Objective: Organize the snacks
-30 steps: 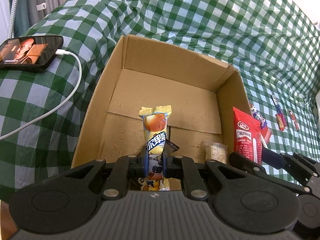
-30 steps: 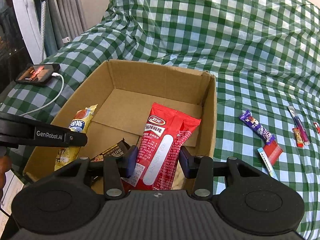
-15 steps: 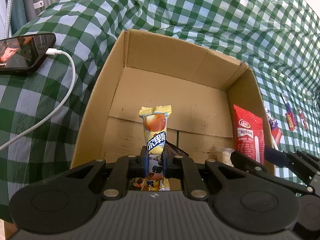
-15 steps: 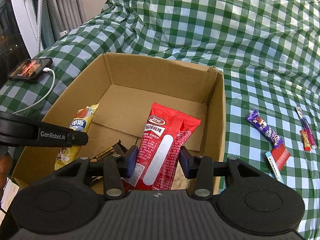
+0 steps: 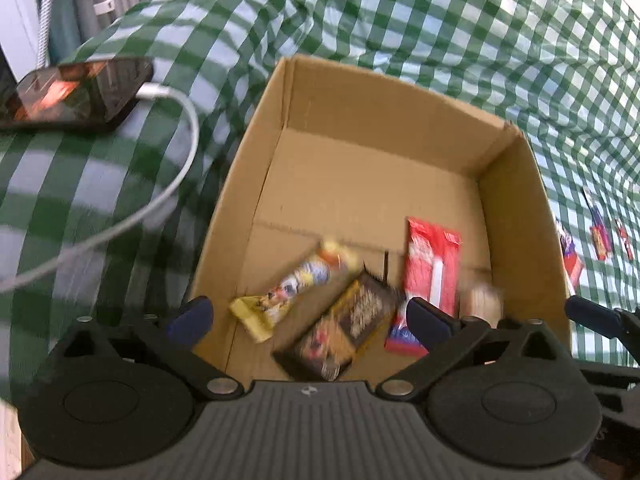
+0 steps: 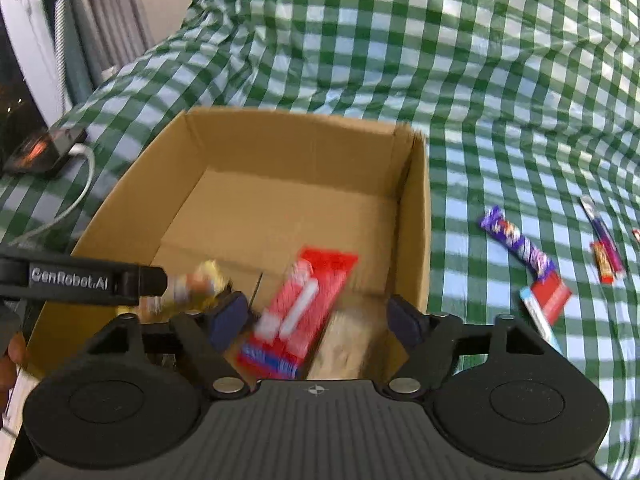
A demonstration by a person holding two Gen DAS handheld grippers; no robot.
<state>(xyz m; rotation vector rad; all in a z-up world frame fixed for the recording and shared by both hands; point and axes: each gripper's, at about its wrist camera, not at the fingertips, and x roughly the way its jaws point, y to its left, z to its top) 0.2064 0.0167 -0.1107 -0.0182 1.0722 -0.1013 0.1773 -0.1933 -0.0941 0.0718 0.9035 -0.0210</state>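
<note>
On the green checked cloth (image 5: 100, 200), a phone (image 5: 72, 94) is lying near the left edge. The left gripper (image 5: 308, 316), jaws just opened wide, is hovering over the cardboard box (image 5: 224, 236), the yellow snack (image 5: 292, 284) lying loose inside. The right gripper (image 6: 316, 320), also just opened, is gripping nothing; the red packet (image 6: 300, 312) is lying in the box. A purple bar (image 6: 516, 240) is lying on the cloth right of the box.

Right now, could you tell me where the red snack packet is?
In the left wrist view, the red snack packet is inside the cardboard box, near its right wall, beside the brown packet.
</note>
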